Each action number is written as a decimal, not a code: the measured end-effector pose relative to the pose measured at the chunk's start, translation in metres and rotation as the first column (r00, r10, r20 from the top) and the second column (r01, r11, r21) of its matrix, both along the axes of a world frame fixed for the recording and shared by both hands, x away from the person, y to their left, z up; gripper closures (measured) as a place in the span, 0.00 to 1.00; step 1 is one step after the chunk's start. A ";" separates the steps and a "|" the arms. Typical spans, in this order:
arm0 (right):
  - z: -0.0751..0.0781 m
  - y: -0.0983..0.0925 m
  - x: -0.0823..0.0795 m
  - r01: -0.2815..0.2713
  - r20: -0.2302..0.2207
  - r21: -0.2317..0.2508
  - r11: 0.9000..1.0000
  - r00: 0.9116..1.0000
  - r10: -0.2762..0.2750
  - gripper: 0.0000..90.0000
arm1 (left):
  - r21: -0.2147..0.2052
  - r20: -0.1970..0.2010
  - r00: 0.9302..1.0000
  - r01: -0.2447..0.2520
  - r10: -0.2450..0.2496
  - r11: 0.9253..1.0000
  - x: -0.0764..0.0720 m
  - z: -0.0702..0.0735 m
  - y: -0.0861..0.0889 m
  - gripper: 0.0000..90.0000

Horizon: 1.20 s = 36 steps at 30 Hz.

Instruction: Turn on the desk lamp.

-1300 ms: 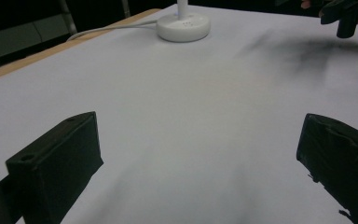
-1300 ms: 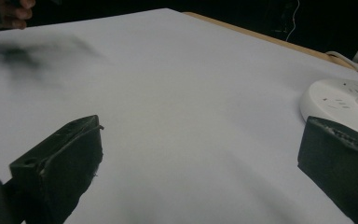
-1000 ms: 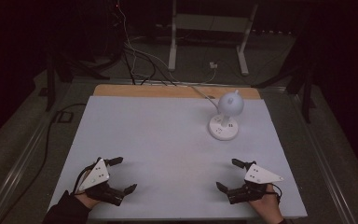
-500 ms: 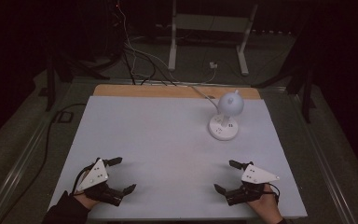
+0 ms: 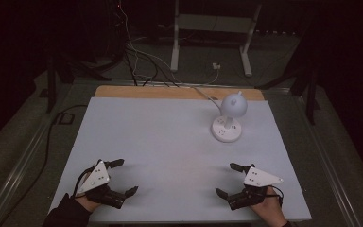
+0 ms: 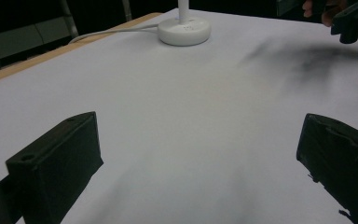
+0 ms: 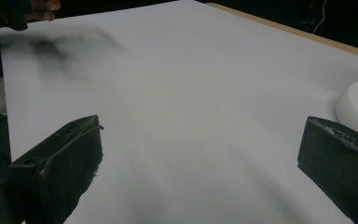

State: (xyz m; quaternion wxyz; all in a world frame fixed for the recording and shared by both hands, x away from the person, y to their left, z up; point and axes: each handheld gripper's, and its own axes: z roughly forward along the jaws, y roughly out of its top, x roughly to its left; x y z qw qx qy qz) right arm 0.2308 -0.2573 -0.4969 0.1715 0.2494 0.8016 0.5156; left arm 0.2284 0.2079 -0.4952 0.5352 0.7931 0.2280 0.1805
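Cutting off lamp (image 6: 184, 29) top, left gripper view.

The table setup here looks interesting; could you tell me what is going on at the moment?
A person holds a gripper in each hand near the table's front edge. The left gripper and the right gripper both have their jaws wide apart and hold nothing. A small white desk lamp stands untouched at the far right, its cable trailing off the back edge.

Table (image 5: 170, 137): covered by a white sheet; a white lamp (image 5: 228, 124) is stood near its far right edge.
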 end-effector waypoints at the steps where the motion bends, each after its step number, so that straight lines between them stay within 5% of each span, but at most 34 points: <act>1: 0.001 0.000 0.000 0.000 -0.002 0.000 1.000 1.000 0.000 0.00 | 0.000 0.000 1.000 0.000 0.000 1.000 0.000 0.000 0.000 0.00; 7: 0.012 0.000 0.001 0.013 0.000 0.036 0.999 1.000 -0.013 0.00 | -0.003 -0.004 1.000 0.002 -0.002 1.000 0.000 0.000 0.000 0.00; 36: 0.043 0.011 0.026 0.037 0.005 0.011 0.999 0.999 -0.037 0.00 | -0.003 -0.008 1.000 0.005 -0.005 1.000 0.000 0.000 0.000 0.00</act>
